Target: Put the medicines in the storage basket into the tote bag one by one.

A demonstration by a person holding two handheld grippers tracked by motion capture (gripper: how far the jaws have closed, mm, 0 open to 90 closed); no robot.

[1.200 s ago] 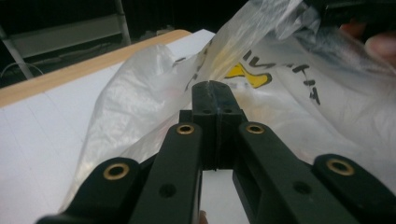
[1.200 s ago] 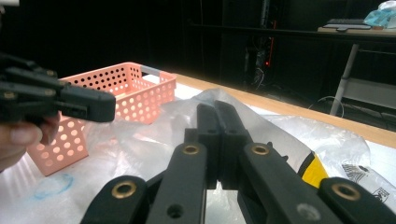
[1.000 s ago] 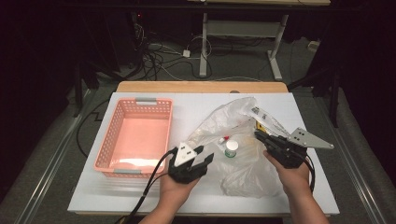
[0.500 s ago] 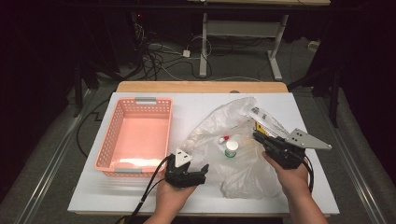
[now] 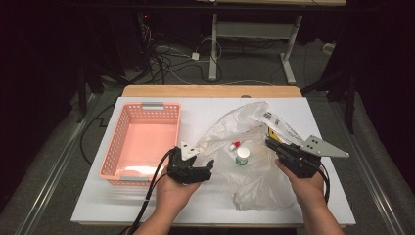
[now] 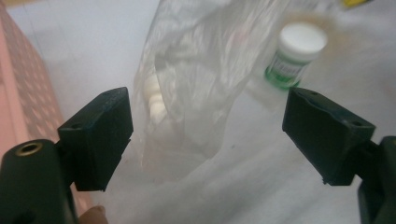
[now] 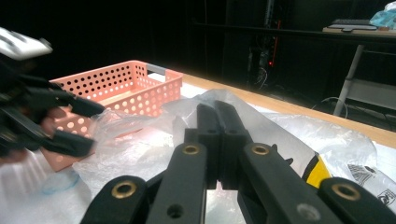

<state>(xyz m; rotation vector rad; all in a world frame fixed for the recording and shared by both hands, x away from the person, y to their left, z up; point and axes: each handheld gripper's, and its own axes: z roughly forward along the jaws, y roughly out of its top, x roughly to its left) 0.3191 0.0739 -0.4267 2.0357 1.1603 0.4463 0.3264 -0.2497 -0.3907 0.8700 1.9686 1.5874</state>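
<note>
Two grippers are at the plastic bag (image 5: 254, 161), centre-right: the right gripper (image 5: 272, 144) is clamped on it, the left gripper (image 5: 208, 169) has just been opened wide, holding nothing. Slack film could slip, and the bottle (image 5: 242, 155) could be tipped.

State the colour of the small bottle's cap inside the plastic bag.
White, on the small bottle with a green label; clearest in the left gripper view.

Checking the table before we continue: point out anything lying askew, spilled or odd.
Nothing spilled or damaged. The clear plastic bag lies crumpled and spread across the table, with a small white-capped bottle seen through it. The pink basket sits square.
</note>
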